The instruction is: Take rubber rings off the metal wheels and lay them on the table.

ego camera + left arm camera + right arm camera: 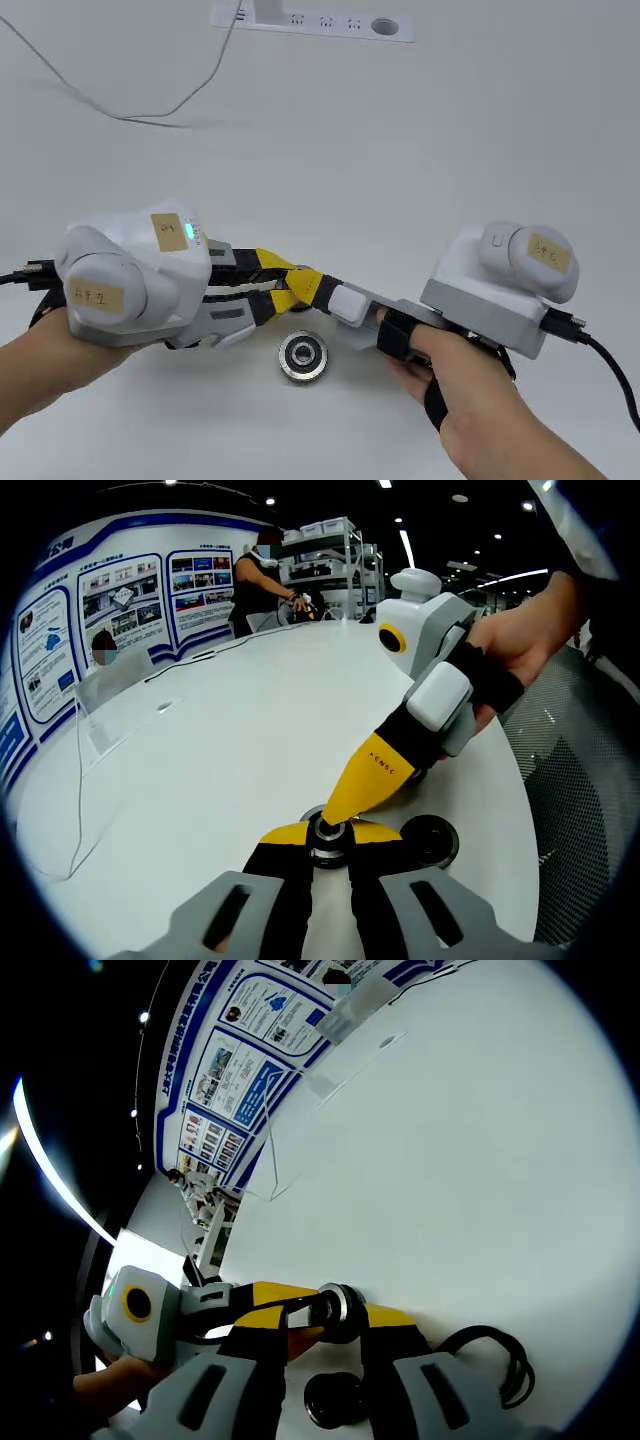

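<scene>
Metal wheels, two: the held wheel is pinched by both left gripper and right gripper, bore pointing along the left jaws; the second wheel lies flat on the table, bore up.

1 wheel lies on the table; power strip behind

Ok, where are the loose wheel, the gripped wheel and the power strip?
loose wheel [303, 357], head view, hub.
gripped wheel [330, 838], left gripper view, top face.
power strip [310, 20], head view, socket face.
</scene>
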The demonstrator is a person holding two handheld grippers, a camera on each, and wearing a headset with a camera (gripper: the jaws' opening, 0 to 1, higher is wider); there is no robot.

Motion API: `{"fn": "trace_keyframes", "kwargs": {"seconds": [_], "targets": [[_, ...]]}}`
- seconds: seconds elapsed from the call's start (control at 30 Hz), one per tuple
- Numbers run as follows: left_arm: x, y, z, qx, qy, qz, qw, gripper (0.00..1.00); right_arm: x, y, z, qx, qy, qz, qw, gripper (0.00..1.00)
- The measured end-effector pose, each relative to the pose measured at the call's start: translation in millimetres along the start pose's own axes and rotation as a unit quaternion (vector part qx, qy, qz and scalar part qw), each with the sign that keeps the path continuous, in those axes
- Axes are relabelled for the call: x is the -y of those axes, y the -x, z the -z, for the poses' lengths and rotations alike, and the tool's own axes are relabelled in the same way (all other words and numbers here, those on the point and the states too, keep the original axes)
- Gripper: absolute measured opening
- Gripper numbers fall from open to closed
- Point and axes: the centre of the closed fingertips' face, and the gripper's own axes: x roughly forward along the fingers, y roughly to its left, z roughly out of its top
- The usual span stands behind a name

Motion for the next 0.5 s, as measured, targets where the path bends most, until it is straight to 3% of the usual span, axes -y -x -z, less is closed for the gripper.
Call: {"fn": "trace_keyframes", "kwargs": {"seconds": [0.5], "targets": [[1.7,-0.5,-1.8,-0.002,-0.001,-0.003,1.0000,0.12,2.0,5.4,-0.6,-0.001,-0.007,-0.004,1.0000,0.25]]}}
